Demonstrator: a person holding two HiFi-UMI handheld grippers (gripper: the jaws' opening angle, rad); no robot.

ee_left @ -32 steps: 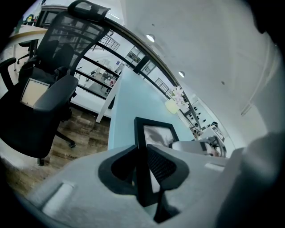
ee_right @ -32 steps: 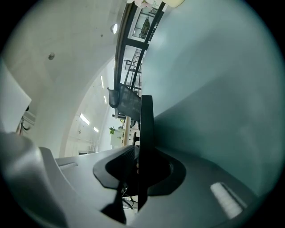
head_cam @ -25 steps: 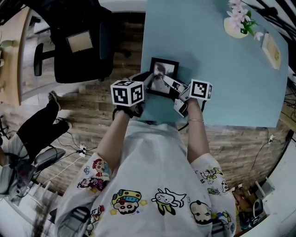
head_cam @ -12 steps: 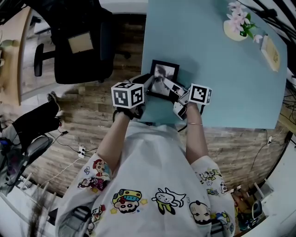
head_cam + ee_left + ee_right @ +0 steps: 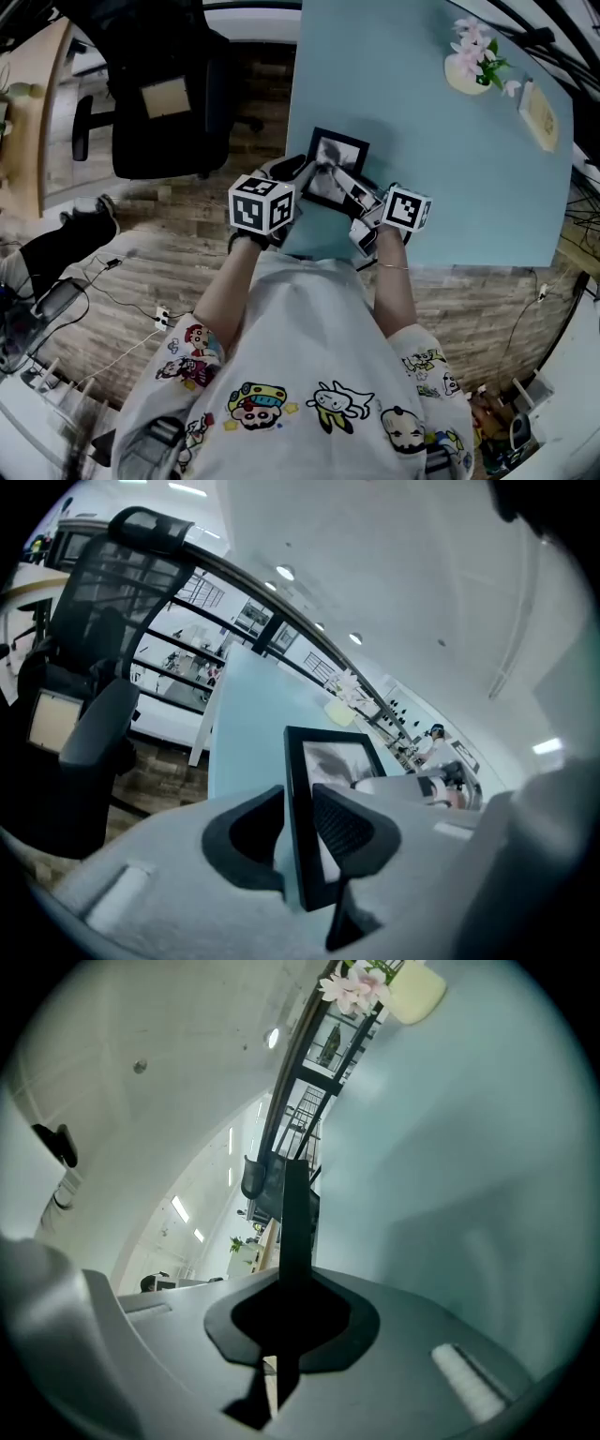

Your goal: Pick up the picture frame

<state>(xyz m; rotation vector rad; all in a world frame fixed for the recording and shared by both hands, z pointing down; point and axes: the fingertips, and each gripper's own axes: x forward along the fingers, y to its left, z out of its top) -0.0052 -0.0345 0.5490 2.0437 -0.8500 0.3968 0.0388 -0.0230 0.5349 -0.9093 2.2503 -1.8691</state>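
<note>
- A light blue counter (image 5: 450,187) filled the upper right of the head view.
- A pale vase of pink flowers (image 5: 472,58) stood near the counter's far edge.
- A small pale rectangular card (image 5: 536,114) sat near the vase, towards the counter's right edge.
- A black office chair (image 5: 155,103) stood left of the counter, with a tan square panel (image 5: 167,96) on it.
- A wood-plank floor (image 5: 197,253) ran beneath, with cables (image 5: 127,347) trailing at lower left.
- The edge of a wooden desk (image 5: 28,112) showed at far left.

Bright overhead ceiling lights (image 5: 286,573); strong fisheye warp w/ dark corners.
</note>
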